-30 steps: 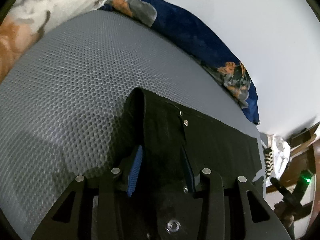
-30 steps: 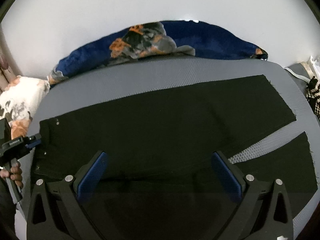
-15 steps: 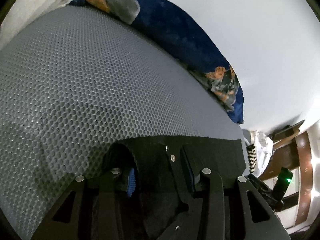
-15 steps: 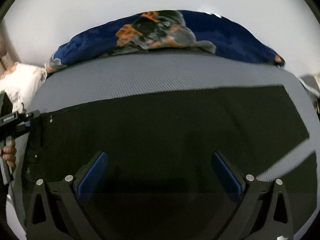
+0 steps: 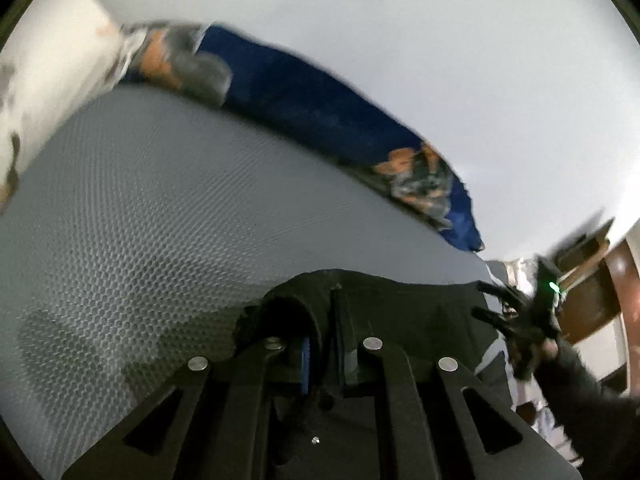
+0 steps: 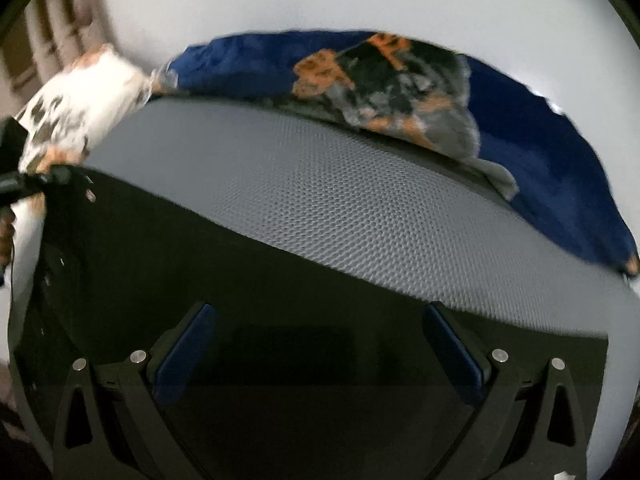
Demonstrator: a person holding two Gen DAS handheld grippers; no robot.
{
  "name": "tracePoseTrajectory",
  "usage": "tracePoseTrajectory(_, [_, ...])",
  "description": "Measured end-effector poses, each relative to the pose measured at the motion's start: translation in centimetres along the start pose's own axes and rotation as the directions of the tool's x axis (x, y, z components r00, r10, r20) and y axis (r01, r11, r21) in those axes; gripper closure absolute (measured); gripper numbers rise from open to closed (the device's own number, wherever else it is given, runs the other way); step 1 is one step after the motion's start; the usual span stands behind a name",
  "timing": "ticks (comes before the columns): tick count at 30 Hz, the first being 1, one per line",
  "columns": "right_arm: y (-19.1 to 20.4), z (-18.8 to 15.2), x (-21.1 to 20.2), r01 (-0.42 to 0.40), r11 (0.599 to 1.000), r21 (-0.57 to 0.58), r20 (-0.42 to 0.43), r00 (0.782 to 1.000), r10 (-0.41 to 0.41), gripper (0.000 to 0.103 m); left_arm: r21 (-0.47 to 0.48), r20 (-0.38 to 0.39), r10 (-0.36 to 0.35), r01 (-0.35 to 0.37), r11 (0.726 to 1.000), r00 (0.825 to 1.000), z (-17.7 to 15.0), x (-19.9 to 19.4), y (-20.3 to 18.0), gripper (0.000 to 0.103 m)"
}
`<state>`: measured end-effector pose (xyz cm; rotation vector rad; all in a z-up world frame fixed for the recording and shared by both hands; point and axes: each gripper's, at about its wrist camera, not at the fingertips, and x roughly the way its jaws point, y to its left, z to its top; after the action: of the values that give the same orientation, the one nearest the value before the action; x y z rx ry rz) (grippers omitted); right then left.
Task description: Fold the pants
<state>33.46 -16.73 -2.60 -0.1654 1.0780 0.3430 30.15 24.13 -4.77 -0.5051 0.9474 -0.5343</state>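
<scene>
Black pants [image 6: 200, 264] lie spread on a grey honeycomb mattress [image 6: 340, 184]. In the left wrist view my left gripper [image 5: 324, 320] is closing tight on a raised fold of the waistband [image 5: 288, 308], and the cloth is pinched between its blue pads [image 5: 305, 364]. A metal button shows on the waistband near that gripper [image 6: 24, 184] at the right wrist view's left edge. My right gripper [image 6: 318, 320] hangs over the middle of the pants with its jaws wide apart and nothing between them. It also shows, blurred, in the left wrist view [image 5: 520, 320], held by a sleeved hand.
A blue blanket with orange and grey print [image 6: 520, 140] lies along the mattress's far edge by the white wall. A white floral pillow [image 6: 80, 100] sits at the far left corner. Wooden furniture [image 5: 600, 300] stands beyond the bed on the right.
My left gripper's jaws closed on the waistband and lifted it off the mattress. My right gripper swept sideways over the pants and rolled; the leg hems left its view.
</scene>
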Motion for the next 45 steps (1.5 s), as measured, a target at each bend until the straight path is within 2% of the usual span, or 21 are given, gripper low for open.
tracePoseTrajectory(3, [-1.5,1.2,1.6,-0.095,0.994,-0.061,-0.042,0.995,0.092,0.011,0.041,0.036,0.004,-0.005,0.999,0.999,-0.7,-1.8,-1.8,0.094])
tracePoseTrajectory(6, [-2.5,2.4,3.2,-0.200,0.972,-0.125,-0.116,0.976,0.186,0.022,0.086,0.074,0.006,-0.012,0.996,0.997,-1.3,-3.2,-3.7,0.094])
tracePoseTrajectory(10, [-3.4,3.6,4.7,-0.329,0.925,-0.191,-0.191,0.937,0.294,0.027,0.081,0.107,0.023,-0.032,0.996,0.994,-1.8,-4.2,-5.0,0.094])
tracePoseTrajectory(12, [-3.6,4.0,5.2,-0.397,0.892,-0.215,-0.226,0.909,0.349,0.031,0.062,0.116,0.040,-0.048,0.997,0.992,-2.0,-4.6,-5.4,0.094])
tracePoseTrajectory(14, [-3.5,4.3,5.8,-0.447,0.862,-0.238,-0.260,0.885,0.387,0.032,0.054,0.122,0.068,-0.075,0.996,0.990,-2.3,-4.9,-5.8,0.094])
tracePoseTrajectory(16, [-3.3,4.5,6.2,-0.466,0.844,-0.267,-0.269,0.877,0.399,0.036,0.046,0.121,0.090,-0.096,0.994,0.989,-2.4,-4.9,-6.3,0.094])
tracePoseTrajectory(21, [-2.5,4.6,7.2,-0.559,0.778,-0.286,-0.317,0.821,0.474,0.047,0.044,0.116,0.124,-0.130,0.990,0.985,-2.4,-5.5,-7.4,0.094])
tracePoseTrajectory(24, [-2.0,4.2,7.6,-0.564,0.762,-0.319,-0.356,0.816,0.455,0.056,0.030,0.118,0.142,-0.146,0.989,0.983,-2.2,-5.6,-7.6,0.094])
tracePoseTrajectory(27, [-2.3,4.0,7.5,-0.537,0.770,-0.345,-0.366,0.832,0.416,0.066,0.029,0.116,0.160,-0.164,0.986,0.980,-2.0,-5.4,-7.6,0.094])
tracePoseTrajectory(29, [-3.0,3.6,7.6,-0.501,0.793,-0.347,-0.371,0.850,0.375,0.067,0.016,0.111,0.169,-0.172,0.985,0.979,-1.8,-5.3,-7.1,0.094])
tracePoseTrajectory(34, [-3.9,2.8,7.3,-0.459,0.826,-0.328,-0.364,0.868,0.337,0.073,0.014,0.099,0.183,-0.186,0.983,0.978,-1.6,-4.7,-6.4,0.094])
tracePoseTrajectory(35, [-3.6,2.7,7.2,-0.438,0.835,-0.332,-0.354,0.879,0.319,0.074,0.015,0.096,0.187,-0.190,0.982,0.978,-1.6,-4.6,-6.3,0.094])
tracePoseTrajectory(39, [-2.3,2.2,6.3,-0.341,0.866,-0.365,-0.312,0.922,0.231,0.093,0.025,0.087,0.192,-0.195,0.981,0.978,-1.5,-4.2,-6.1,0.094])
tracePoseTrajectory(42, [-1.4,1.6,4.4,-0.246,0.892,-0.379,-0.248,0.956,0.158,0.095,0.041,0.082,0.200,-0.204,0.978,0.976,-1.5,-4.1,-6.4,0.094])
tracePoseTrajectory(45, [-0.4,0.7,1.5,-0.156,0.923,-0.351,-0.168,0.980,0.102,0.096,0.067,0.080,0.203,-0.209,0.976,0.976,-1.6,-4.3,-6.8,0.094])
